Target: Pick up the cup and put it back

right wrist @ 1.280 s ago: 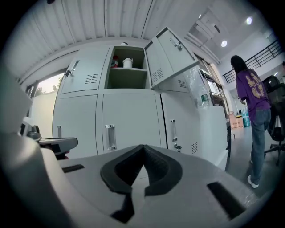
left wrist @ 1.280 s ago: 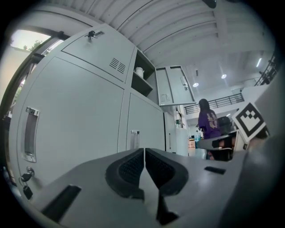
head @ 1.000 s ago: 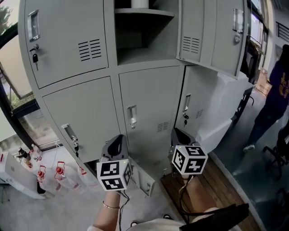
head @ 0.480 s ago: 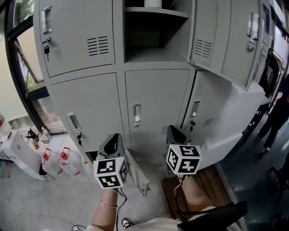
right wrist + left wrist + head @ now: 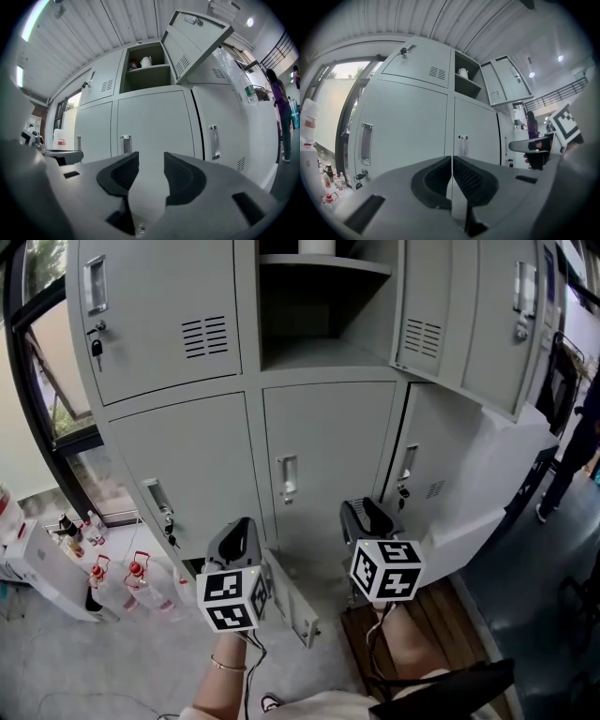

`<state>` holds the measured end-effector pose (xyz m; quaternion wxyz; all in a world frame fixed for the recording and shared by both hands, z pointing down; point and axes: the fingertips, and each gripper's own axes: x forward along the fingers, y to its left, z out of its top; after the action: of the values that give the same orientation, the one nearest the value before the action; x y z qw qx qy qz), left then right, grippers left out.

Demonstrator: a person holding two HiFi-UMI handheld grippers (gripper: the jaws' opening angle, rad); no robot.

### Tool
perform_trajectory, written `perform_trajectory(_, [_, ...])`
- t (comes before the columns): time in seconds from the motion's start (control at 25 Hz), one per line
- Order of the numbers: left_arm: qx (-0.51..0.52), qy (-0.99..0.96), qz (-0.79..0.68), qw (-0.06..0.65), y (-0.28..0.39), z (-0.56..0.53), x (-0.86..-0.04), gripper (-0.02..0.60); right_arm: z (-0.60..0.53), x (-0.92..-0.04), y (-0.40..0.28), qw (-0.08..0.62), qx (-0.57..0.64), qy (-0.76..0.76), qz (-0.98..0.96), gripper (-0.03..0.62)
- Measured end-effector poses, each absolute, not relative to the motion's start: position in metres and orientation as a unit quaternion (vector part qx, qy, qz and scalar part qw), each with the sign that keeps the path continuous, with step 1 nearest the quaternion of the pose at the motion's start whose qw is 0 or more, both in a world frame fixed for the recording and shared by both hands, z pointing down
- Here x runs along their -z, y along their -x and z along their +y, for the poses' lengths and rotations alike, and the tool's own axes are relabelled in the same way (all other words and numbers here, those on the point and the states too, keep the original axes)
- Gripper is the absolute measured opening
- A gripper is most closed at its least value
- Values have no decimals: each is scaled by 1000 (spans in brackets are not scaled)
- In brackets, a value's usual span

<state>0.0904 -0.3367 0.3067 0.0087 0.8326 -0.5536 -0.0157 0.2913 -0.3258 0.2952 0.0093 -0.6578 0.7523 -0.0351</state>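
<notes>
A white cup (image 5: 146,61) stands on the shelf of the open upper locker compartment (image 5: 145,77), high above both grippers. It also shows small in the left gripper view (image 5: 462,72), and its base sits at the top edge of the head view (image 5: 317,246). My left gripper (image 5: 236,538) points level at the lower locker doors with its jaws shut and empty (image 5: 452,180). My right gripper (image 5: 367,517) is beside it, also level. Its jaws have just been opening, and nothing is between them (image 5: 151,176).
The grey locker bank (image 5: 187,465) fills the view ahead. The upper compartment's door (image 5: 469,324) swings out to the right. A low locker door (image 5: 292,601) stands ajar by my grippers. Bottles (image 5: 94,573) stand on the floor at left. A person (image 5: 583,442) stands at far right.
The right gripper's jaws have parted from shut to open. The head view has swung left and squared to the lockers. Both grippers stay low before the bottom doors.
</notes>
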Motion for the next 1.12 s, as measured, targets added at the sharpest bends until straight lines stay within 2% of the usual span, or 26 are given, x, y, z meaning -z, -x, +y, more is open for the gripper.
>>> perform_trajectory(0.12, [21, -834, -551, 9, -89, -338, -305, 14, -327, -293, -289, 6, 35, 656, 754, 178])
perform_trajectory(0.24, [25, -834, -551, 9, -87, -339, -304, 14, -328, -292, -285, 5, 37, 650, 759, 258])
perform_trajectory(0.48, [25, -834, -552, 11, -87, -342, -302, 14, -333, -286, -277, 6, 40, 644, 764, 342])
perform_trajectory(0.72, [21, -835, -550, -2, -88, -344, -290, 14, -338, -267, -265, 9, 29, 631, 775, 348])
perform_trajectory(0.92, [18, -836, -549, -5, -80, -351, -277, 14, -347, -246, -257, 15, 33, 612, 790, 321])
perform_trajectory(1.12, [18, -835, -550, -6, -70, -360, -257, 14, -358, -219, -256, 12, 14, 608, 794, 319])
